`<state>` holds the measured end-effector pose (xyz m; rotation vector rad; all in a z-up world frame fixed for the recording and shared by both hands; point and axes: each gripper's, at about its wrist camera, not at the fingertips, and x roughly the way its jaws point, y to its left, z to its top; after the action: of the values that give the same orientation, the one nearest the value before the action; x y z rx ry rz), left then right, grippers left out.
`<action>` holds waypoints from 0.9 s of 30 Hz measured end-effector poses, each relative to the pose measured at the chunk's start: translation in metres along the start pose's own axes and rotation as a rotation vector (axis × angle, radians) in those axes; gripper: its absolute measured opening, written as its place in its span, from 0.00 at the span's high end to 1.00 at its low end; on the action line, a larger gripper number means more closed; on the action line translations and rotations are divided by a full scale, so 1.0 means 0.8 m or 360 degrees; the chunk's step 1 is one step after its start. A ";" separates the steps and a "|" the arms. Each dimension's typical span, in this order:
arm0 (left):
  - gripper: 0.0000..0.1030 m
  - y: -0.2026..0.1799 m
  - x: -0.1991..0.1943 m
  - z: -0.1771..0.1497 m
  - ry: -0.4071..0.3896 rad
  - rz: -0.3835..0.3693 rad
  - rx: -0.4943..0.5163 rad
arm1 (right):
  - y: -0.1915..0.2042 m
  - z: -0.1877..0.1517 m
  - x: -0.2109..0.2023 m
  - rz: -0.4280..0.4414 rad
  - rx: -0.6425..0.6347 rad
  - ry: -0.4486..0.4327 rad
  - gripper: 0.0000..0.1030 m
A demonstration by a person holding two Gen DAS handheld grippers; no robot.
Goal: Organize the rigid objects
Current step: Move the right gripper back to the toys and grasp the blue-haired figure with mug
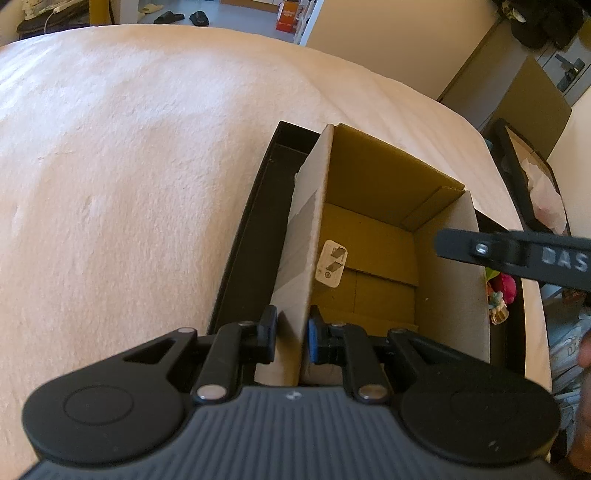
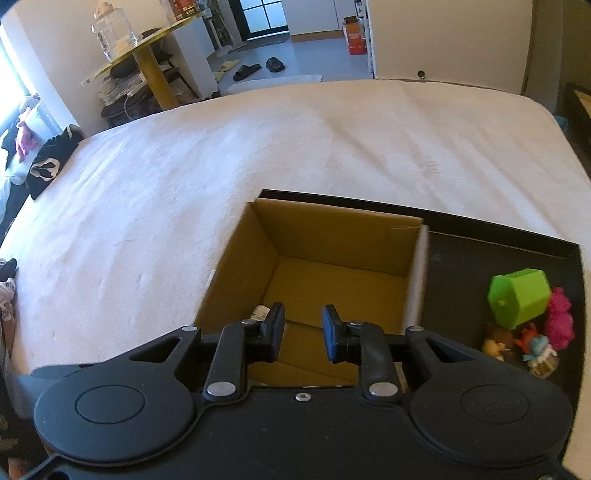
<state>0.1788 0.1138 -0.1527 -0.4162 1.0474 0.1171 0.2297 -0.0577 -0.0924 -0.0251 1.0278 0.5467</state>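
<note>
An open cardboard box (image 1: 369, 173) stands in a shallow black tray (image 1: 251, 236) on the bed. My left gripper (image 1: 291, 336) is shut on the box's left wall, one pad on each side of the cardboard. A white charger plug (image 1: 331, 264) lies on the box floor. My right gripper (image 2: 303, 332) hangs over the box's (image 2: 332, 236) near edge, its pads a narrow gap apart with nothing between them. One of its black fingers (image 1: 517, 254) crosses the right of the left wrist view. A green hexagonal toy (image 2: 519, 297), a pink toy (image 2: 559, 321) and small figures (image 2: 532, 347) sit in the tray (image 2: 480, 251) to the right of the box.
A pale cover (image 2: 184, 177) spreads over the bed to the left of and beyond the tray. Dark clothes (image 2: 48, 162) lie at its far left edge. A round table with a glass jar (image 2: 114, 29) stands past the bed. Another black tray (image 1: 517, 177) sits off the bed's right side.
</note>
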 end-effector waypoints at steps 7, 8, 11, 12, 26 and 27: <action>0.85 -0.003 0.001 0.001 0.0006 0.0025 0.0008 | -0.027 -0.011 -0.016 -0.0022 -0.0008 -0.0004 0.77; 0.84 -0.004 0.000 0.001 0.0007 0.0032 0.0011 | -0.031 -0.013 -0.019 -0.0025 -0.0009 -0.0005 0.77; 0.84 -0.008 -0.002 0.001 0.0002 0.0063 0.0035 | -0.045 -0.017 -0.026 -0.0031 0.0006 -0.0009 0.77; 0.83 -0.010 -0.004 0.001 -0.0004 0.0079 0.0048 | -0.049 -0.018 -0.027 -0.0034 0.0012 -0.0011 0.77; 0.56 -0.028 -0.024 0.005 -0.0038 0.0262 0.0119 | -0.147 -0.038 -0.061 -0.0076 0.0197 -0.0093 0.72; 0.55 -0.029 -0.025 0.006 -0.0043 0.0273 0.0123 | -0.155 -0.039 -0.062 -0.0084 0.0213 -0.0094 0.72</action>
<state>0.1792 0.0962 -0.1270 -0.2539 1.0568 0.2337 0.2400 -0.1943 -0.0968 0.0815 1.0014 0.4276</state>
